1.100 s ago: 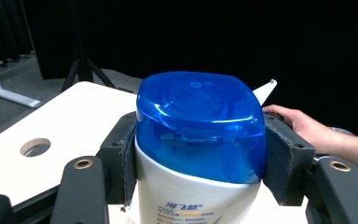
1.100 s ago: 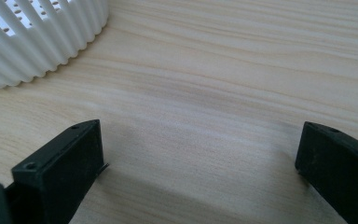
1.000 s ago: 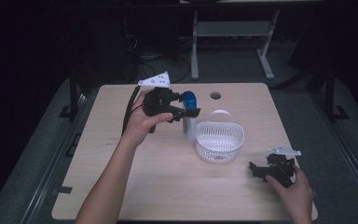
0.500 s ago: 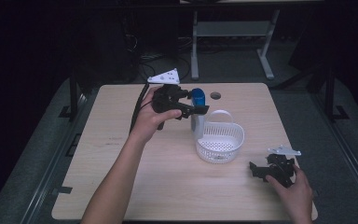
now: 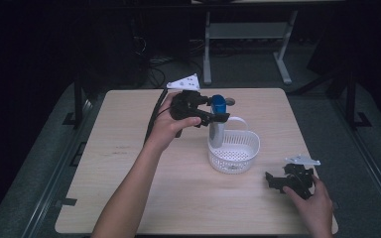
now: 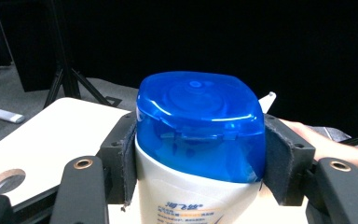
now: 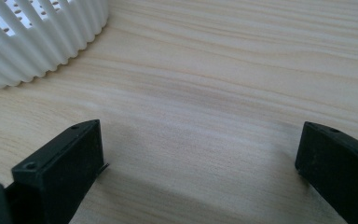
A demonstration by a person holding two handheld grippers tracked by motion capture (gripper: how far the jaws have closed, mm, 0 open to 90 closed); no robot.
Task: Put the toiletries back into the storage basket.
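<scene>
A bottle [image 6: 193, 196] of smooth white plastic with a glossy, see-through blue plastic cap [image 6: 200, 123] is pressed between matt, felt-like dark pads [image 6: 275, 161] on the left gripper [image 6: 200, 154], whose black arms carry brass-coloured metal rivets. The basket [image 5: 234, 153] near the middle of the desk is white plastic, ribbed on its wall and perforated inside. The desk [image 7: 223, 93] is pale wood with a fine grain and a soft satin sheen. The right gripper [image 7: 200, 158] has matt black plastic jaws.
</scene>
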